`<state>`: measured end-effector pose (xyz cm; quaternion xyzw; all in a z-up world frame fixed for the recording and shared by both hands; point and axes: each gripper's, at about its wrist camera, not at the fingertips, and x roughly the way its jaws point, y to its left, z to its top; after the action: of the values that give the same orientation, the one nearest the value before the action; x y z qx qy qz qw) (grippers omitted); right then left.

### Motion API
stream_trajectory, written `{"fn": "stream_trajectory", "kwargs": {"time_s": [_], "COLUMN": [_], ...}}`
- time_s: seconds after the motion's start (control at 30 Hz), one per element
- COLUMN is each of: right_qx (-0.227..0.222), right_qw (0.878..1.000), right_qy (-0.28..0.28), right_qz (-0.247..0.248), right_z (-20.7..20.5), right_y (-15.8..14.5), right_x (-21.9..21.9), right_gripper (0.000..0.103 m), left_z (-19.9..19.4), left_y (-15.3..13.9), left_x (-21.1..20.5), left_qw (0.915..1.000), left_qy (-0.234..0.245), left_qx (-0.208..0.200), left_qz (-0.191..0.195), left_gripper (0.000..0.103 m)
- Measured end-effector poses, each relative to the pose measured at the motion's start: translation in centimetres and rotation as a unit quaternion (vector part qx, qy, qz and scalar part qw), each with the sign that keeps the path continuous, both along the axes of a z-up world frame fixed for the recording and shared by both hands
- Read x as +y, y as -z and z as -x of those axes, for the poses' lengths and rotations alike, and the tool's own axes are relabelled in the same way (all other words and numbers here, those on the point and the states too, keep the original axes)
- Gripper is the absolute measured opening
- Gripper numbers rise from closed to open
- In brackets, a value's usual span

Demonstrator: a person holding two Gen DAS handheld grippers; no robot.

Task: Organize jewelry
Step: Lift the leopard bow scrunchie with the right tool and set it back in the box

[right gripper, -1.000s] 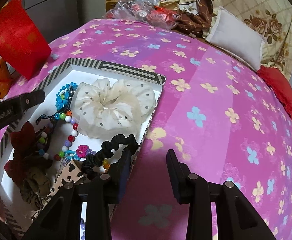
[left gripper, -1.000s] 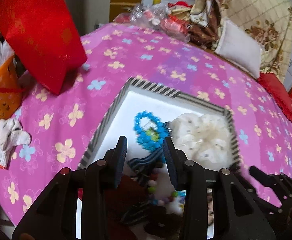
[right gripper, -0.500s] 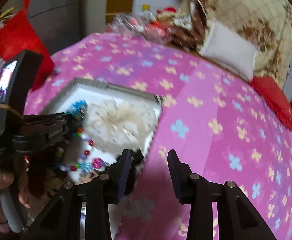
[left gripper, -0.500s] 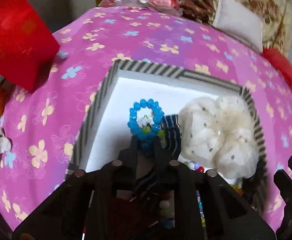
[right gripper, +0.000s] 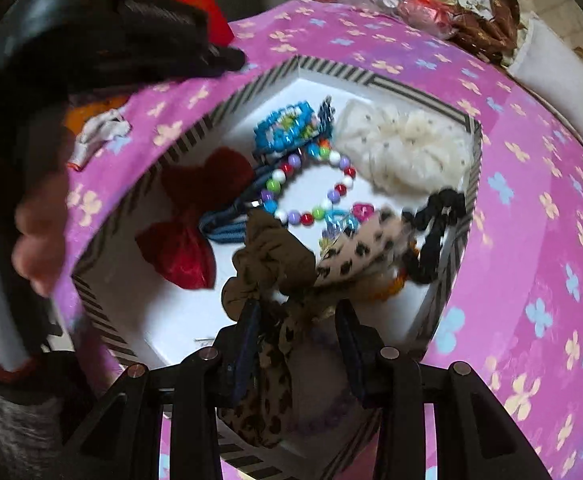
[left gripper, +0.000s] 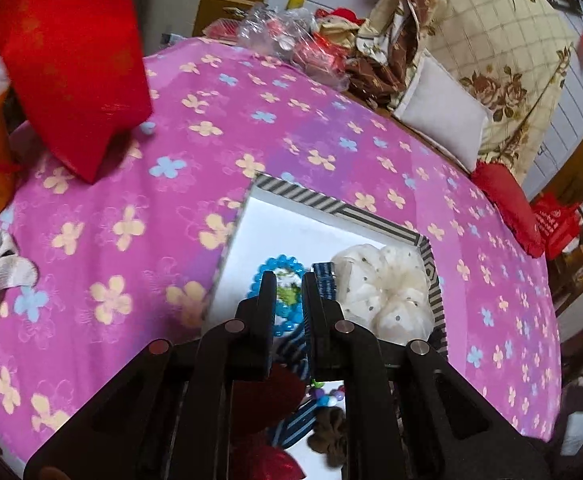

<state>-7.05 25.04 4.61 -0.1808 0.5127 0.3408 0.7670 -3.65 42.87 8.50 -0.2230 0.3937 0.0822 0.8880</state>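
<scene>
The left gripper (left gripper: 287,286) has narrowed near the blue bracelet (left gripper: 281,276), grip unclear, while the right gripper (right gripper: 297,326) hangs wide over the box (right gripper: 371,78), sorting unfinished.

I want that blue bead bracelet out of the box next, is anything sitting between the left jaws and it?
Nothing visible: the left gripper sits right over the blue bead bracelet, jaws nearly closed.

Striped-rim box (right gripper: 391,84) w/ white floor holds blue bead bracelet (right gripper: 287,130), multicolour bead bracelet (right gripper: 311,188), cream scrunchie (right gripper: 407,152).
</scene>
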Motion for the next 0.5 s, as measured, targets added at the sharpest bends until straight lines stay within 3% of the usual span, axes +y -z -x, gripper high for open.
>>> {"fn": "stream_trajectory", "kwargs": {"time_s": [0.07,0.13,0.33,0.5], "right_qx": [0.003,0.01,-0.006,0.005], "right_qw": [1.0,1.0,0.998,0.991], "right_qy": [0.005,0.008,0.033,0.048], "right_qz": [-0.003,-0.01,-0.061,-0.127], "right_z": [0.4,0.5,0.8,1.1], "right_y": [0.3,0.0,-3.7,-6.4], "right_x": [-0.6,-1.2,-3.9,-5.2], "right_gripper": [0.013,0.004,0.003,0.003], "left_z": [0.6,1.0,1.4,1.8], "left_y": [-0.2,-0.2,0.5,0.6], "left_x": [0.3,0.6,1.7,2.1], "left_qw": [1.0,0.9999,0.9991,0.9987], "left_qy": [-0.006,-0.01,-0.041,-0.049], "left_qx": [-0.003,-0.002,0.009,0.011], "left_qz": [-0.005,-0.005,-0.001,0.002], "left_gripper": [0.01,0.01,0.01,0.01]}}
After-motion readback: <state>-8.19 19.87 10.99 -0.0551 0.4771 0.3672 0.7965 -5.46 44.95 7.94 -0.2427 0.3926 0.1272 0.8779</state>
